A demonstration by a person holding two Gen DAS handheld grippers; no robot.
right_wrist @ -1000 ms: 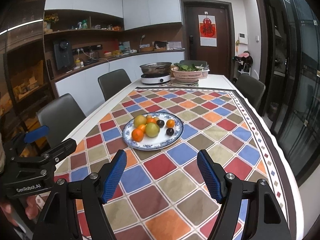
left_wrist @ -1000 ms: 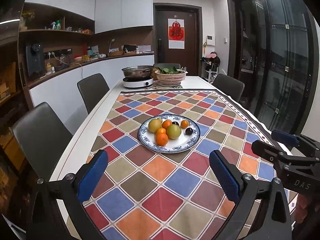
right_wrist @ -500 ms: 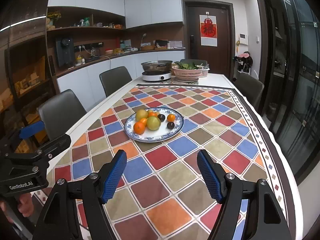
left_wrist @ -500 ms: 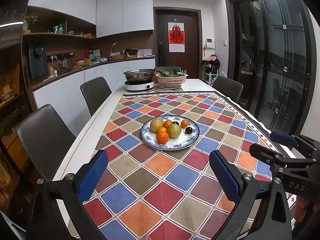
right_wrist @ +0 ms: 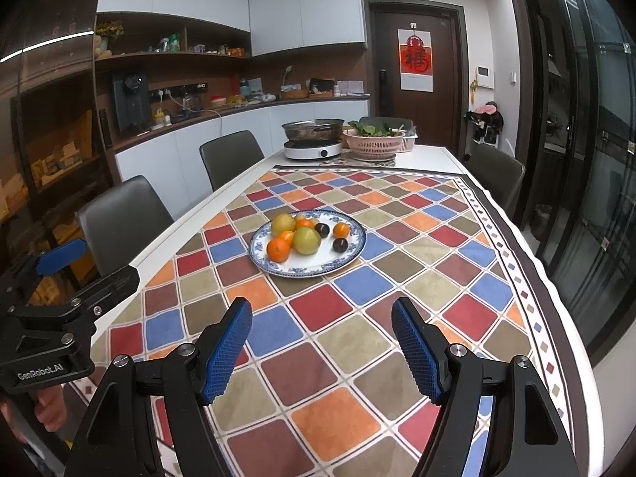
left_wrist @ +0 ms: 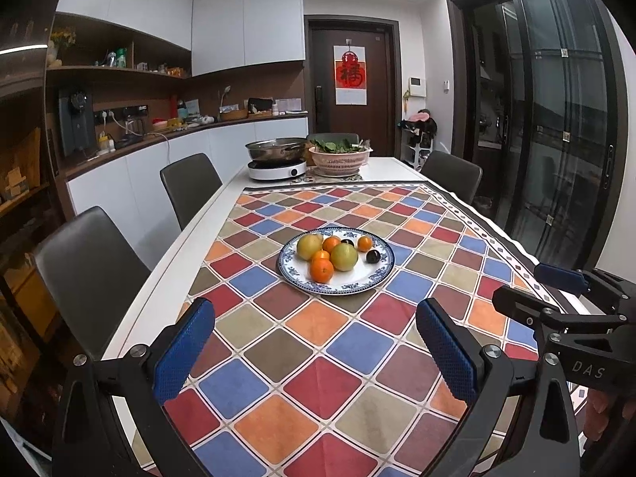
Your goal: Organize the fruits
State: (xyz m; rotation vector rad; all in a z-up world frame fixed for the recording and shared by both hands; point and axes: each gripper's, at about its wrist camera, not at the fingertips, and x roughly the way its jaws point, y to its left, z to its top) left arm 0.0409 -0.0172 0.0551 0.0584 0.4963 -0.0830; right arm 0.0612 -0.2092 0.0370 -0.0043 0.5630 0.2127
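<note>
A blue-rimmed plate (left_wrist: 359,283) (right_wrist: 349,252) sits mid-table on a chequered cloth. It holds two yellow-green fruits (left_wrist: 344,256) (right_wrist: 307,240), several oranges (left_wrist: 321,270) (right_wrist: 278,249) and two dark plums (left_wrist: 373,256) (right_wrist: 340,245). My left gripper (left_wrist: 316,353) is open and empty, above the cloth's near end, well short of the plate. My right gripper (right_wrist: 321,351) is open and empty, also short of the plate. The right gripper shows at the right in the left wrist view (left_wrist: 556,298); the left one shows at the left in the right wrist view (right_wrist: 71,290).
At the table's far end stand an induction cooker with a pan (left_wrist: 277,159) (right_wrist: 313,139) and a pink basket of greens (left_wrist: 340,158) (right_wrist: 373,139). Grey chairs (left_wrist: 91,274) (right_wrist: 123,218) line the left side, one more at the far right (left_wrist: 451,175). Glass doors are on the right.
Both grippers have drawn back and risen from the plate, so the plate looks smaller and farther off. Both stay open and empty.
</note>
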